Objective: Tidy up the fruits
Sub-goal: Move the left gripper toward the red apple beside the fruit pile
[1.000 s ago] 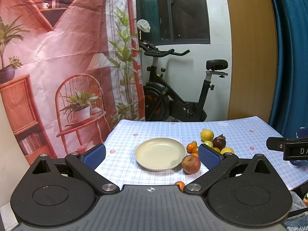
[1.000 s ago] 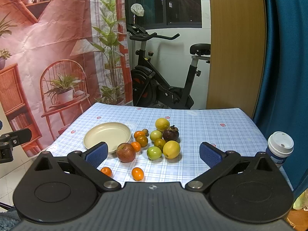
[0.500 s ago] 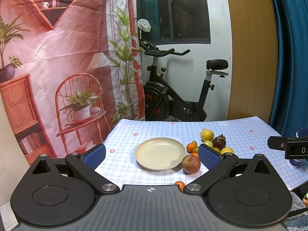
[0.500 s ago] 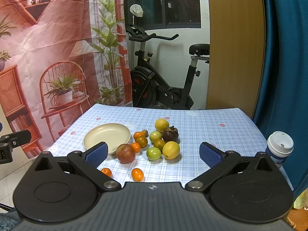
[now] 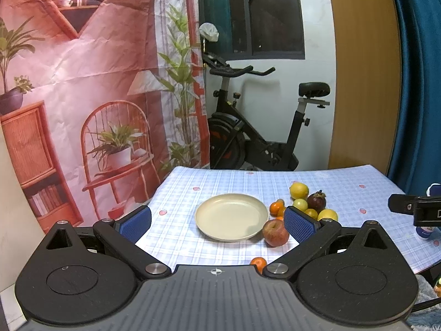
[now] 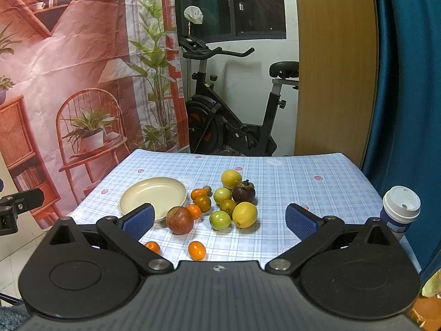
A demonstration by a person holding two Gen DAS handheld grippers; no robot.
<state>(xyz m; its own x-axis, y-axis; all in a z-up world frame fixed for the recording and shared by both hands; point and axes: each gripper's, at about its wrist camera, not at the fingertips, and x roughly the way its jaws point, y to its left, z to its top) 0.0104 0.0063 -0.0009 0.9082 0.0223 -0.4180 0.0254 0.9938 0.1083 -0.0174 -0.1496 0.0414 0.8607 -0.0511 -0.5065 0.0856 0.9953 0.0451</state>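
Both hand-held grippers hover short of the bench, jaws spread wide with nothing between them: the left hand-held gripper faces the plate, the right hand-held gripper faces the fruit.

From left to right in the right wrist view, the bare plate sits apart from two small oranges near the front edge, one partly behind a finger. The apple lies just beside the plate's rim. Next comes the cluster: oranges, green fruits, two lemons and a mangosteen, bunched close together. A lidded cup stands far right; its label is too blurred to read.

In the left wrist view, the right finger hides part of the cluster. Writing at the right edge is cut off after one letter, "D".
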